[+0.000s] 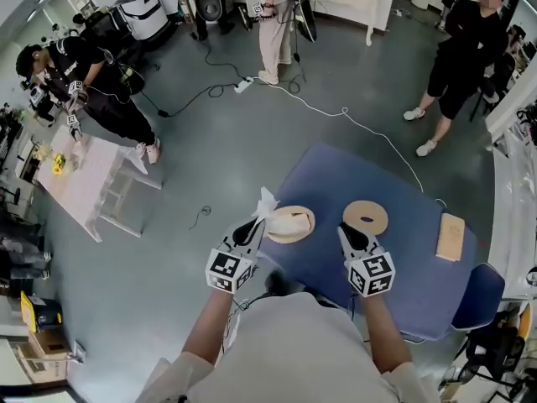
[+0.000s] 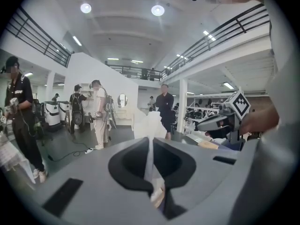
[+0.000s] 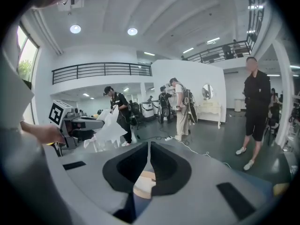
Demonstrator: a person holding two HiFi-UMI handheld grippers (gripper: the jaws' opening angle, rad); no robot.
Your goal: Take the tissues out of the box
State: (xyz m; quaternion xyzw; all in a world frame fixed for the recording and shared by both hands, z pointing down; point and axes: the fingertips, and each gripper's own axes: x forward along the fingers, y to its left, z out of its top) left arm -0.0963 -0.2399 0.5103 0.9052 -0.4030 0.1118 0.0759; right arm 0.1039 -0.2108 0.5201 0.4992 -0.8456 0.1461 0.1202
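A round tan tissue box (image 1: pixel 289 224) sits on the blue table (image 1: pixel 403 275), with white tissue showing in its top. My left gripper (image 1: pixel 255 224) is just left of the box and is shut on a white tissue (image 1: pixel 267 200) that sticks up past its tips. In the left gripper view the jaws (image 2: pixel 150 142) pinch that tissue (image 2: pixel 149 125). My right gripper (image 1: pixel 346 232) is shut beside a round tan lid (image 1: pixel 366 217) with a slot. In the right gripper view the jaws (image 3: pixel 149 146) meet with nothing held between them, and the left gripper (image 3: pixel 70 122) holds its tissue (image 3: pixel 110 128) at the left.
A small wooden block (image 1: pixel 450 237) lies at the table's right end. A white cable (image 1: pixel 352 124) runs over the grey floor beyond the table. Three people stand around, one (image 1: pixel 92 91) by a white table (image 1: pixel 84 183) at the left, one (image 1: pixel 461 57) at the far right.
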